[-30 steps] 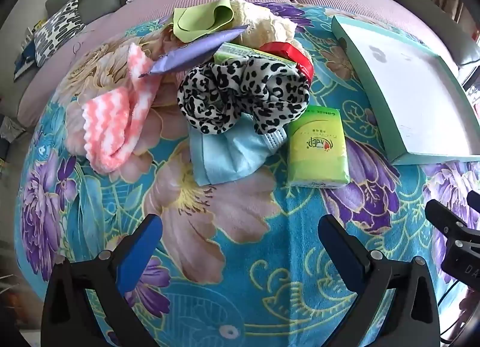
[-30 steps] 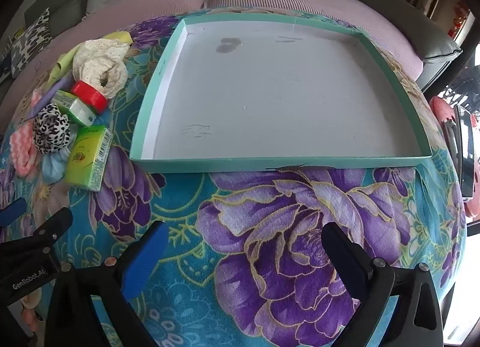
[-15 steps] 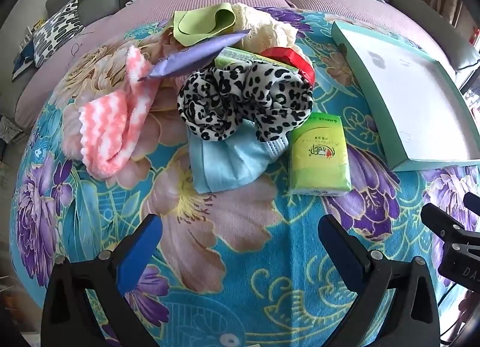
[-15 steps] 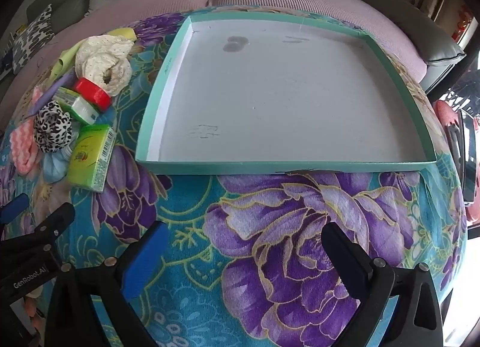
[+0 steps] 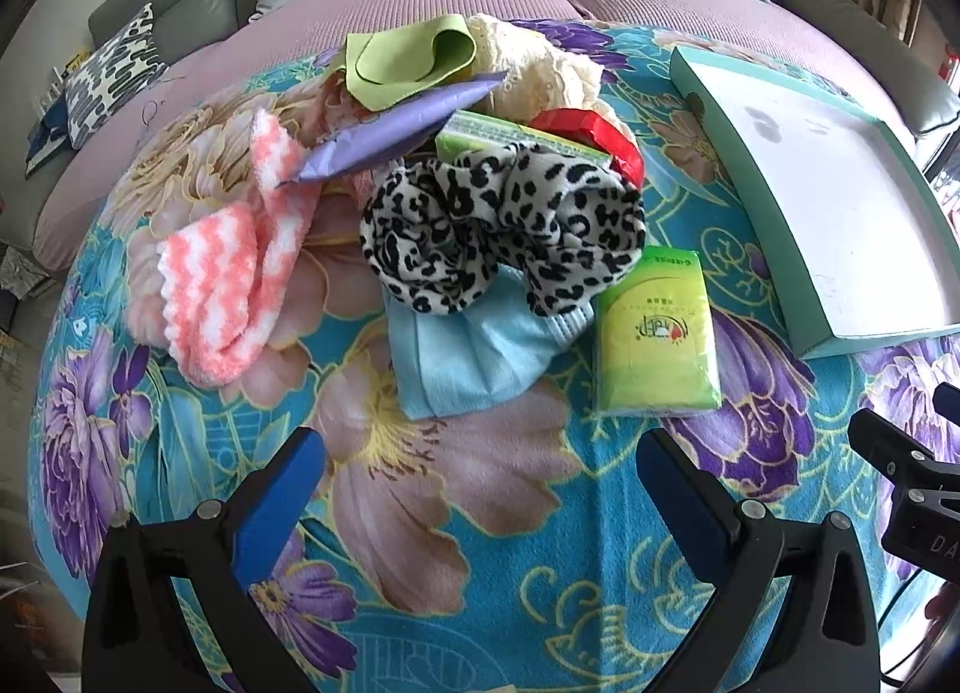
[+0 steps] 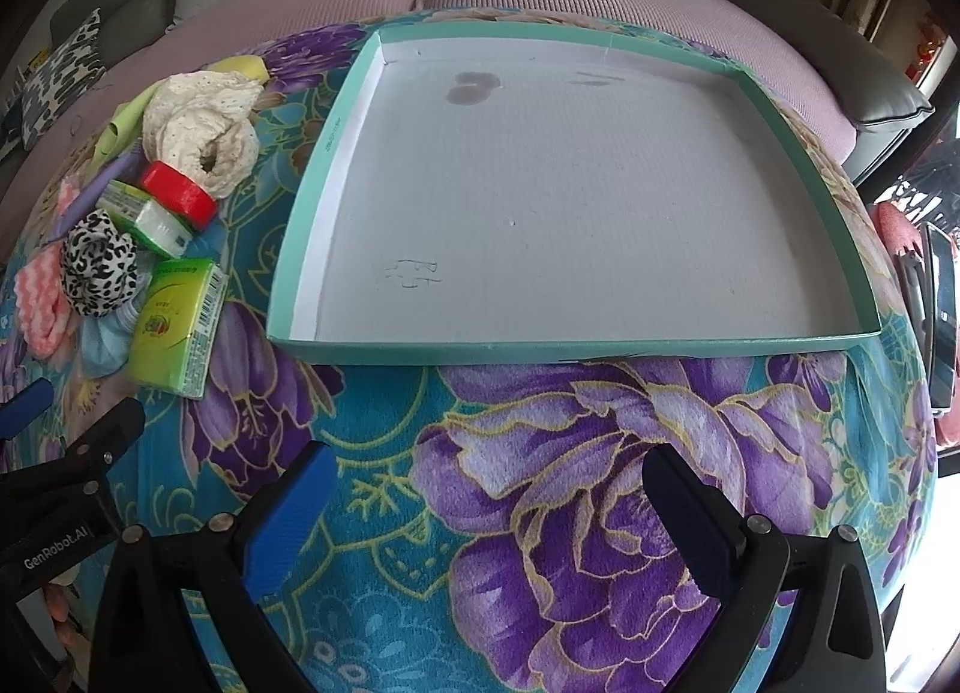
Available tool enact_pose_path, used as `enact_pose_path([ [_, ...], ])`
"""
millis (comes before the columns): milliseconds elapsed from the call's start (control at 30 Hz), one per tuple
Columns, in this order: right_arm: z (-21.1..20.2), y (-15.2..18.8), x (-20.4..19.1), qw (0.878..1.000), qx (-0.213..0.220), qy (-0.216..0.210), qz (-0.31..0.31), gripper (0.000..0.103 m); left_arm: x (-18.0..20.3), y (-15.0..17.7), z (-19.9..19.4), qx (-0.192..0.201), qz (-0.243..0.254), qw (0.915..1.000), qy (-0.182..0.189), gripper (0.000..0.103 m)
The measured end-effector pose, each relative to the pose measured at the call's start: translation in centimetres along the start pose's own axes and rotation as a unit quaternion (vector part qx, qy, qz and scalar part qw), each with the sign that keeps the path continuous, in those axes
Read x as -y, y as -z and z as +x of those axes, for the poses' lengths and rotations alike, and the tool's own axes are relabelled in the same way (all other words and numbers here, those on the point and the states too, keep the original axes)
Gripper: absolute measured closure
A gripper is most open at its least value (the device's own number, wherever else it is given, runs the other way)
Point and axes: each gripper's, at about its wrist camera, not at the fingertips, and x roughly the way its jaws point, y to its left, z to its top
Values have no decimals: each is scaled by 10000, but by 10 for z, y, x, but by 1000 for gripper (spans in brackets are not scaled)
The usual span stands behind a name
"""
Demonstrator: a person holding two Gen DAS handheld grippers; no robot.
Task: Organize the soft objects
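The left gripper (image 5: 480, 483) hangs above the flowered blanket (image 5: 456, 513) with its jaws spread wide and nothing between them, aimed at the heap of soft things at its twelve o'clock, which suggests it is lining up for a first pick. Nearest to it lies a pale blue cloth (image 5: 462, 357), partly under a leopard-print scrunchie (image 5: 504, 231); a green tissue pack (image 5: 657, 333) lies just beside them at two o'clock, and a pink striped sock (image 5: 222, 285) sits apart at ten o'clock. Farther back, a purple packet (image 5: 390, 129), a folded green cloth (image 5: 408, 57), a cream lace bundle (image 5: 540, 75) and a red packet (image 5: 594, 135) are piled touching one another. The right gripper (image 6: 486, 507) is likewise released and holding nothing, poised in front of the teal box lid (image 6: 600, 345) at its twelve o'clock, probably because that lid is where the items are meant to go. The right view shows the whole white floor of the lid, bare apart from a dark stain (image 6: 474, 87) and faint scribbles; the left view catches only its near corner at two o'clock. The left view, in turn, separates the layers of the heap, which the right view squeezes into a small cluster at ten o'clock.
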Motion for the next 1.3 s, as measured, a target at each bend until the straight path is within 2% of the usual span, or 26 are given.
enact_pose_path([
  [200, 1, 2, 4, 10000, -3, 11, 3, 0, 22, -23, 3, 44, -11, 10000, -36, 0],
  [267, 11, -16, -4, 10000, -45, 20, -32, 0, 24, -37, 5, 23, -22, 10000, -35, 0],
  [400, 14, -21, -7, 10000, -46, 33, -62, 0, 27, -64, 15, 17, -34, 10000, 9, 0],
  [467, 15, -23, -7, 10000, -59, 42, -67, 0, 30, -68, 16, 15, -35, 10000, 46, 0],
  [733, 16, -25, -15, 9999, -74, 72, -122, 0, 18, -28, 10, 120, -53, 9999, 97, 0],
  [933, 17, -29, -17, 9998, -78, 103, -130, 0, -35, -12, 5, 158, 4, 9997, 204, 0],
  [1033, 17, -33, -19, 9998, -105, 117, -154, 0, -37, -8, 19, 138, 45, 9996, 238, 0],
  [1300, 23, -39, -24, 9996, -155, 119, -185, 0, -37, -9, 20, 88, 58, 9996, 278, 0],
])
